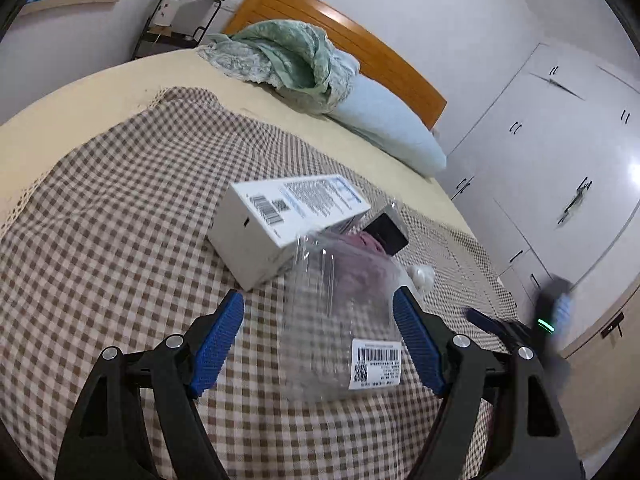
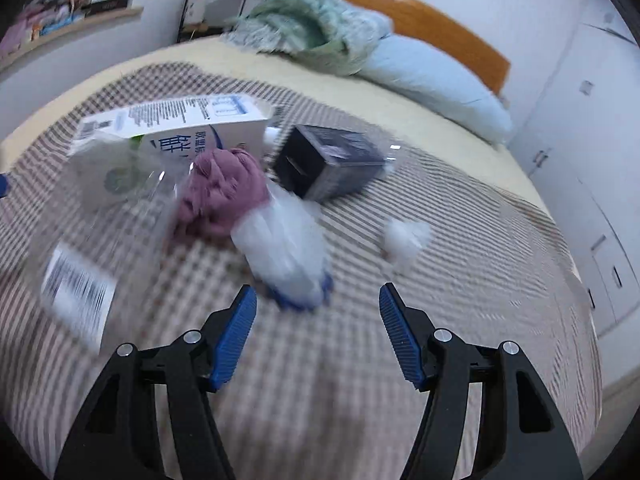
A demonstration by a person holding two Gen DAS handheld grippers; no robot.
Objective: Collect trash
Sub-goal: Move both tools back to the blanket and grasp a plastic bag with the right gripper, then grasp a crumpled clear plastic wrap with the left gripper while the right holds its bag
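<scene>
Left gripper (image 1: 318, 334) — jaws wide, gripping nothing — straddles the clear plastic bag (image 1: 340, 320) on the checked cloth (image 1: 120, 200). Risk: thin film slipping out on closing. Right gripper (image 2: 318, 334), equally wide and empty, faces the white wad (image 2: 286, 248).

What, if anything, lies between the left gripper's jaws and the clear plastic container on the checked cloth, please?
Nothing visible does. The left gripper is open, with the clear plastic container already between its jaws. The white carton lies beyond the container, not in front of it.
</scene>
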